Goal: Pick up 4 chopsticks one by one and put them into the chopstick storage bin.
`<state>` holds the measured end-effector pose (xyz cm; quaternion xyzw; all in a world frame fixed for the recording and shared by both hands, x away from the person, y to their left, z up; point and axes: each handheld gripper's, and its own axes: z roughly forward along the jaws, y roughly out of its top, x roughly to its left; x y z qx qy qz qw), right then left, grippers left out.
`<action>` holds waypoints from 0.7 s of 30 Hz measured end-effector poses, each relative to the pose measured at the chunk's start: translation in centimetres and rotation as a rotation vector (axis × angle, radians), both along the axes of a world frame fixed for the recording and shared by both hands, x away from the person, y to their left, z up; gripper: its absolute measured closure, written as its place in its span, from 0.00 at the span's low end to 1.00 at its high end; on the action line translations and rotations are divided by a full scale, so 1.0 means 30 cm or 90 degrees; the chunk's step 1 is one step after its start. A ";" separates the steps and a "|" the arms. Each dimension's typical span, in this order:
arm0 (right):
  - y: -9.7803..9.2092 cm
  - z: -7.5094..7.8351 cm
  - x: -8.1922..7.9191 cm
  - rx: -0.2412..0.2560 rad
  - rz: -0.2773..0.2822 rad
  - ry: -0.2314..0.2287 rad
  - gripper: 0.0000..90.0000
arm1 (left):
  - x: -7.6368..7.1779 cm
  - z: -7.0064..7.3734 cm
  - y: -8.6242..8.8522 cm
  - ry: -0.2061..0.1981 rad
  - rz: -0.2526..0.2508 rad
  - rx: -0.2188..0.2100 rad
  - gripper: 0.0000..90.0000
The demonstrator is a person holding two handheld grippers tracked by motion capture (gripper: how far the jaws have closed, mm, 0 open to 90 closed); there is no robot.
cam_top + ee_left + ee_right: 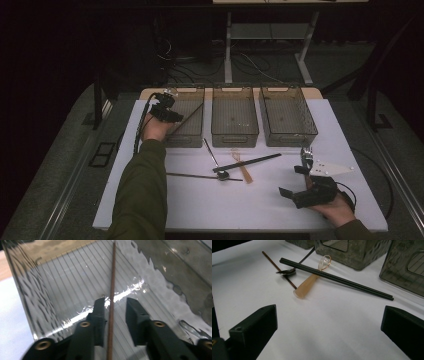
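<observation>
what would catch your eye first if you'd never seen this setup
Three clear bins stand in a row at the far side of the white table; the left claw hangs over the left bin, its jaws apart around a thin brown stick. Mid-table lies a heap of utensils: black chopsticks, a metal spoon and a clear amber spoon. The right claw waits wide open near them.
</observation>
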<state>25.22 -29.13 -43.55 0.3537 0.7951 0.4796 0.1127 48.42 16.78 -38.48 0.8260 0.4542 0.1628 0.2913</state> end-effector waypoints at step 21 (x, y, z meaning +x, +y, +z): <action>-0.001 -0.001 -0.003 -0.006 -0.004 -0.001 0.00 | -0.204 0.137 0.005 -0.065 -0.155 -0.110 0.45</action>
